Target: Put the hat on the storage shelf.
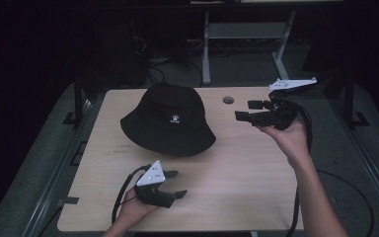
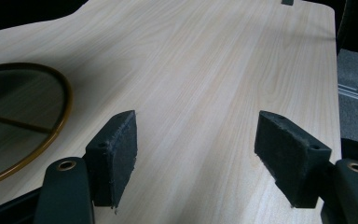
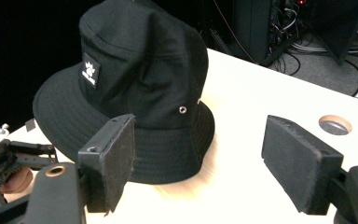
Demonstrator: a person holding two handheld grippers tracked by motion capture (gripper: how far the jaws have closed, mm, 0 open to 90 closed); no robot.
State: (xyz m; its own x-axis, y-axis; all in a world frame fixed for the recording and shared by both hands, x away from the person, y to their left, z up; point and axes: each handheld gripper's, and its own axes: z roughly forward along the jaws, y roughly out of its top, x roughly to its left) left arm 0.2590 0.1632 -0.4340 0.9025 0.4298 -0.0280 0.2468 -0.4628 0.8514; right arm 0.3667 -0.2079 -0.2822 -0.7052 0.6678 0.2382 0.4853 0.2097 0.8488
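Note:
A black bucket hat [image 1: 170, 121] with a small white logo patch sits crown up on the back middle of the wooden table [image 1: 237, 187]. My right gripper [image 1: 245, 110] hovers to its right, open, jaws pointing at the hat. In the right gripper view the hat [image 3: 135, 84] stands just beyond the spread jaws of the gripper [image 3: 198, 158], with nothing between them. Near the front edge my left gripper [image 1: 177, 183] is open, aimed right over bare wood. In its own view the left gripper [image 2: 196, 149] holds nothing.
A round cable hole [image 1: 228, 99] lies in the tabletop behind the right gripper. A dark round shape with a yellowish rim [image 2: 23, 121] sits at the left of the left gripper view; I cannot tell what it is. Desk legs and cables [image 1: 207, 54] stand beyond the table.

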